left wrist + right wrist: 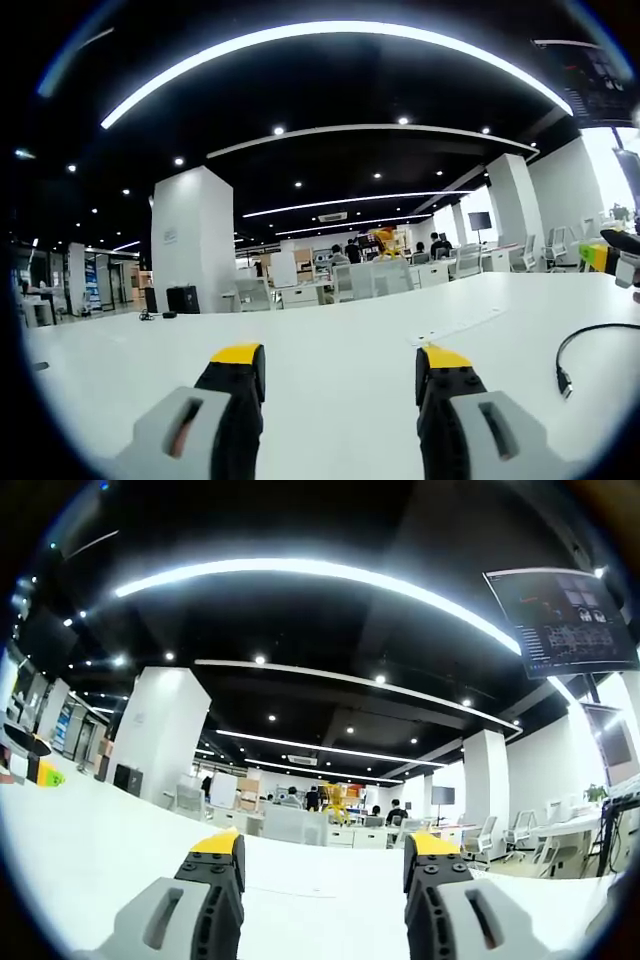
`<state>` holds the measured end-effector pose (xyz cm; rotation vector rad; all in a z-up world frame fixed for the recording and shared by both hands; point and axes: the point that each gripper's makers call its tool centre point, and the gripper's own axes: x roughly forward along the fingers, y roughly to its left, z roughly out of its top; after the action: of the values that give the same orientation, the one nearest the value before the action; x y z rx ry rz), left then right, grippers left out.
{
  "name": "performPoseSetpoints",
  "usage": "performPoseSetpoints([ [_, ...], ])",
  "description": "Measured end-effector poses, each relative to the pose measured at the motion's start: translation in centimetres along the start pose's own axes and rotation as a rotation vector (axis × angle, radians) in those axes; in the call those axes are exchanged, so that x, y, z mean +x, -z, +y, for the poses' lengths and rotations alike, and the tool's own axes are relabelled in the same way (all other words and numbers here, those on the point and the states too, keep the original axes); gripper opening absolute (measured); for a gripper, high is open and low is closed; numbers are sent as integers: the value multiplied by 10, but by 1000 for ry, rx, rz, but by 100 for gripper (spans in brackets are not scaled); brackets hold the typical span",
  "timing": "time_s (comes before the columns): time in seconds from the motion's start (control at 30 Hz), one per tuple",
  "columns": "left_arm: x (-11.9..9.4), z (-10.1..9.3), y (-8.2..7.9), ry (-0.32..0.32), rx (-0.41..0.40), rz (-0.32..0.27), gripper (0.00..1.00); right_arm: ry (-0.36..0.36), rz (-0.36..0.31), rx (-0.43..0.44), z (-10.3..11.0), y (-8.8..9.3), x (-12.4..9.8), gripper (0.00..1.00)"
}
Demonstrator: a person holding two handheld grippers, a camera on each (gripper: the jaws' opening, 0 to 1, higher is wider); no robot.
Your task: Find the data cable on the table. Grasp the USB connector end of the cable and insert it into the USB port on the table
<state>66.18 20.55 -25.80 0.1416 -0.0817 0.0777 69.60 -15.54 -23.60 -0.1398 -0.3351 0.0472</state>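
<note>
The left gripper hangs low over a big white table. Its two yellow-tipped jaws are wide apart and hold nothing. The right gripper is the same: jaws apart, nothing between them, with white table top under them.

The black data cable lies flat on the table in the left gripper view, far over on the right side. It bends in a curve. Its small plug end points toward the camera, near the edge of the view. The cable is well apart from the left gripper's jaws. A bit of the right gripper peeks in at that same edge, farther back than the cable. I cannot tell where the USB port is.

The table top is smooth, shiny and bare in the middle. The room is a big open office. The ceiling is black, with long curved light strips and many small round lamps. A thick white pillar stands past the table. Far back, people sit at desks with white chairs. In the right gripper view, a dark screen hangs up high on the right.
</note>
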Motion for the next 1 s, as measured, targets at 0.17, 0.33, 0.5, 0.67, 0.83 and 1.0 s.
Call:
performPoseSetpoints([
  [0.17,0,0,0,-1,0,-1,61,-36,23,-8,5,5,2,63],
  [0.33,1,0,2,3,3,5,61,-81,61,2,8,12,6,63],
  [0.5,1,-3,2,14,-1,7,61,-128,75,-4,10,15,9,58],
  [0.67,2,-8,4,35,-14,15,61,-188,95,-9,14,20,12,55],
  [0.83,2,-13,5,51,-5,21,61,-297,156,-25,29,36,14,54],
  [1.0,2,-14,5,55,2,22,61,-447,208,-101,51,50,12,52],
])
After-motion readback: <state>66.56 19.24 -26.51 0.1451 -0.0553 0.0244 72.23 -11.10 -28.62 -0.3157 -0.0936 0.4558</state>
